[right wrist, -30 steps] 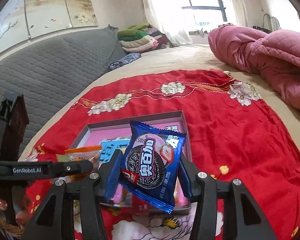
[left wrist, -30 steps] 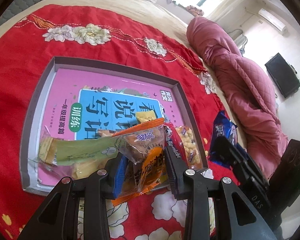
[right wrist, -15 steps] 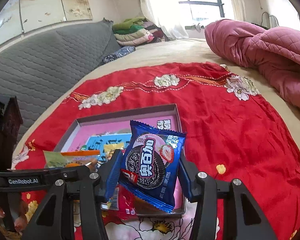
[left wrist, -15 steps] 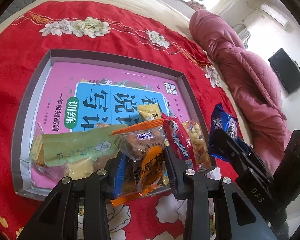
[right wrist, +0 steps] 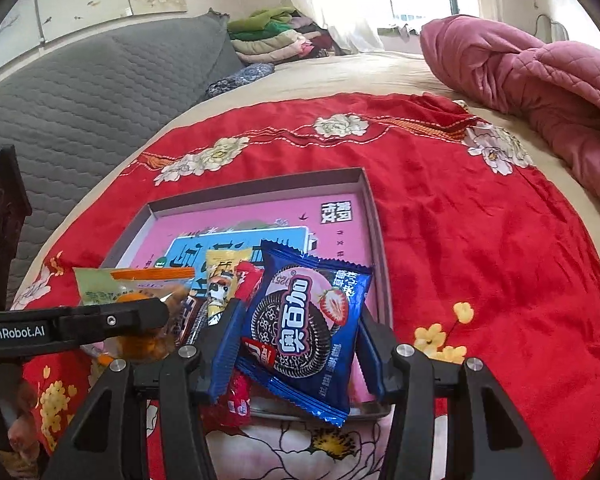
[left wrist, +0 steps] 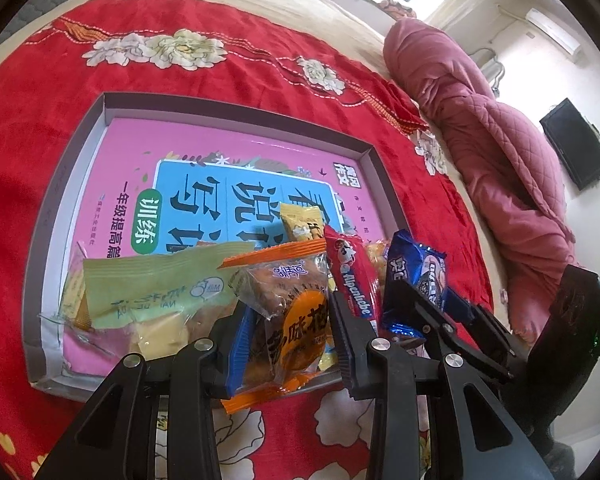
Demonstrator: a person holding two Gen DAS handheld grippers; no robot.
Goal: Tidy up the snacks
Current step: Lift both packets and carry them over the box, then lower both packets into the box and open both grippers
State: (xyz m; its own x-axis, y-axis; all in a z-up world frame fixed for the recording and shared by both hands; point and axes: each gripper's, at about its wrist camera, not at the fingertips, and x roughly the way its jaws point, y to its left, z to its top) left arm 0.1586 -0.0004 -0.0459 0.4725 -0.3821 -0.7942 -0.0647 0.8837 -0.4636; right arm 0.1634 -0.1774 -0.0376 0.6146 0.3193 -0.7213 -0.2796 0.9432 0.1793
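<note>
The left gripper (left wrist: 290,328) fingers pinch an orange cake packet (left wrist: 288,300); the right gripper (right wrist: 296,344) fingers clamp a blue cookie packet (right wrist: 304,320). Both wrappers look light, crinkly and slippery, best gripped mid-body. Just beyond the fingers, the shallow box (left wrist: 236,100) holds a green packet (left wrist: 152,288), a red candy roll (left wrist: 352,276) and a yellow packet (left wrist: 300,220).

Orange-edged clear cake packet (left wrist: 288,312): upright, clamped between the left gripper's (left wrist: 292,340) pads at the near edge of the shallow grey tray (left wrist: 236,104). Blue cookie packet (right wrist: 300,328): upright, clamped in the right gripper (right wrist: 296,356) over the tray's near right corner. Green packet (left wrist: 152,292), yellow packet (left wrist: 300,222) and red candy packet (left wrist: 354,276): lying in the tray.
</note>
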